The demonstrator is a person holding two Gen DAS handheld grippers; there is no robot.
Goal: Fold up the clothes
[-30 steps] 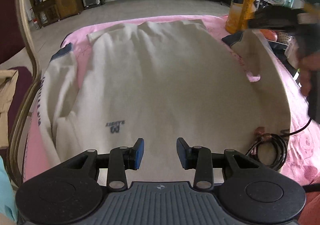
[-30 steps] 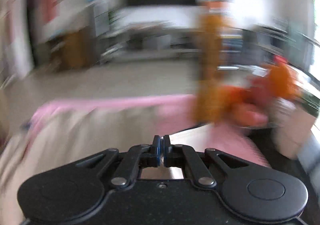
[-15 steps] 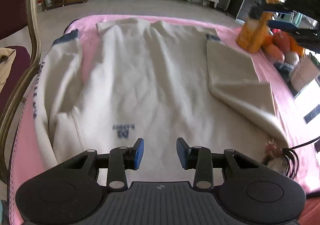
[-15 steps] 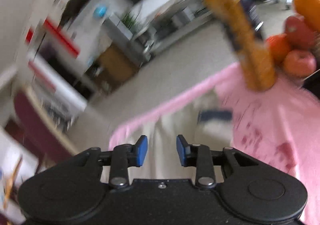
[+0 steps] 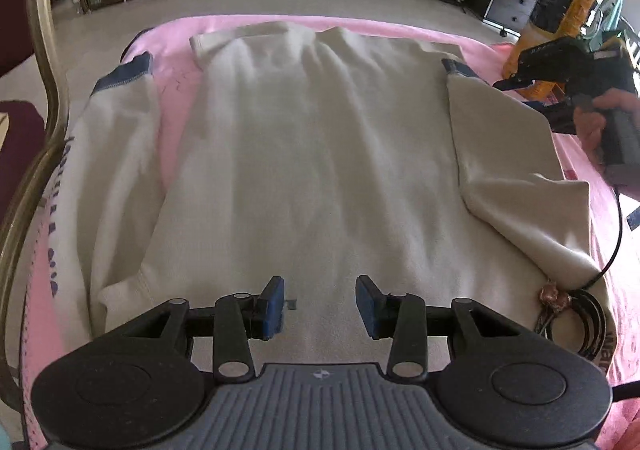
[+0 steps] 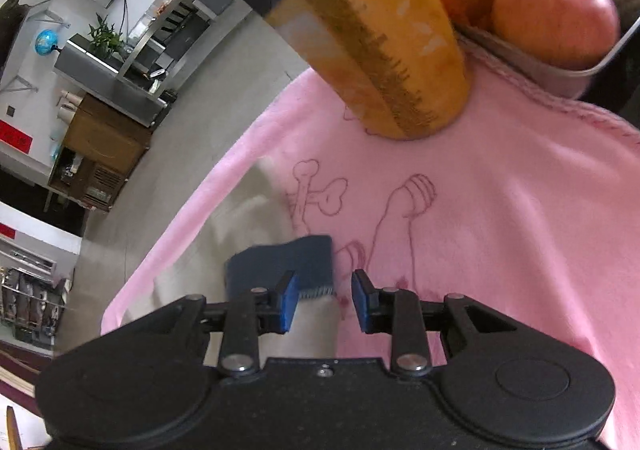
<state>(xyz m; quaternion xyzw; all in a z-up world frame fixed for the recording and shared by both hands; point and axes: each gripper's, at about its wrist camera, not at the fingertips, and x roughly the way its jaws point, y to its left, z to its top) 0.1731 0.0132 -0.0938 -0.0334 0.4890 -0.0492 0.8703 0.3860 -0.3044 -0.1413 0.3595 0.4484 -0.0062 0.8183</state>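
A cream sweatshirt (image 5: 312, 154) with navy cuffs lies spread flat on a pink blanket (image 5: 472, 40). Its right sleeve (image 5: 508, 154) is folded in over the body, and the left sleeve (image 5: 116, 154) lies along the left side. My left gripper (image 5: 320, 304) is open just above the near end of the sweatshirt, nothing between its fingers. My right gripper (image 6: 324, 300) is open, low over the navy cuff (image 6: 292, 264) of the folded sleeve, with the cuff's edge between its blue pads. In the left wrist view the right gripper (image 5: 516, 82) hangs beside that cuff (image 5: 456, 68), a hand on its handle.
A tall orange bottle (image 6: 360, 30) stands on the blanket (image 6: 500, 218) just beyond the cuff, with a tray of apples and oranges (image 6: 556, 6) to its right. A coiled black cable (image 5: 576, 314) lies at the near right. A curved chair rail (image 5: 44, 62) borders the left side.
The right gripper was shut on the sleeve, carried it over the body, then opened and let it go; it now sits low by the cuff. The left gripper shifted slightly forward, still open.
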